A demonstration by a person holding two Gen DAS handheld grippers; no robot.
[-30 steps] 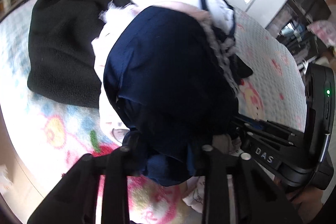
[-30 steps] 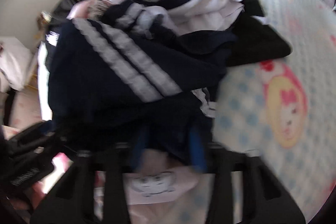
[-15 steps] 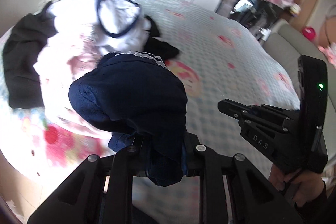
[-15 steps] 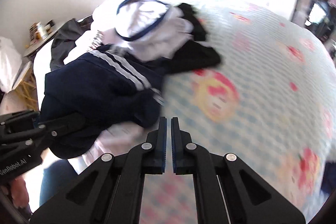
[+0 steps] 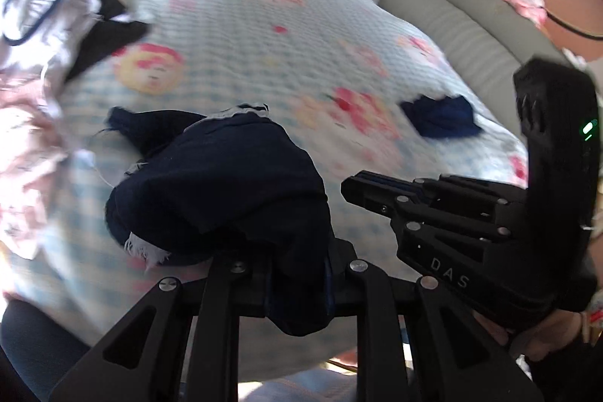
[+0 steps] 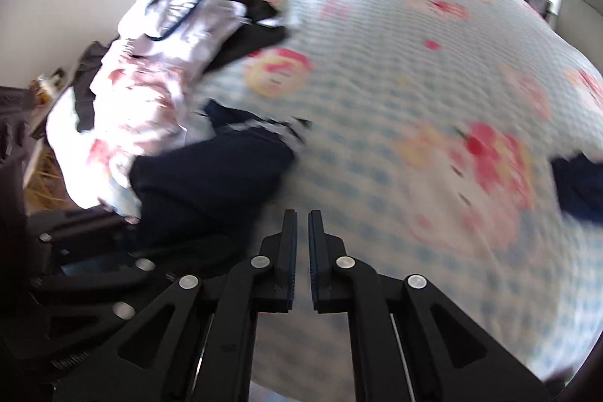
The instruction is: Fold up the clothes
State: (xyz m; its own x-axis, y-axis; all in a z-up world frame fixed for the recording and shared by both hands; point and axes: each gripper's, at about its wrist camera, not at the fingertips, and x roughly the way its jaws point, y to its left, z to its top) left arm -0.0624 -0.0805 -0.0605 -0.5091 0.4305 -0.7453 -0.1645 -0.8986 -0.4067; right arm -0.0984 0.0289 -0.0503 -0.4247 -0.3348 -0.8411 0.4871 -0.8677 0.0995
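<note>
Left hand-held gripper: at 6 o'clock in the left wrist view, clenched on a bunched fold of the navy garment, which fills the gap between its fingers.

Navy garment: rises from the left jaws as a dark heap above the bedspread; a white-striped edge shows along its far side, a frayed white trim at its 8 o'clock. In the right wrist view it lies at 9 o'clock, beside the pile.

Right hand-held gripper: at 6 o'clock in its own view, fingers drawn nearly together with only a thin slit between them, nothing held. From the left wrist view it sits at 3 o'clock, pointing toward the garment, close to it but apart.

Bedspread: pale blue check with pink and yellow cartoon prints, covering the bed through the middle of both views; blurred.

Small navy piece: lies alone on the bedspread at 2 o'clock in the left wrist view, well apart from the held garment.

Pile: white, pink-print and black clothes heaped at 10 o'clock in the right wrist view, a navy-trimmed white top uppermost.

Headboard: grey padded, at 1 o'clock beyond the bed in the left wrist view.
</note>
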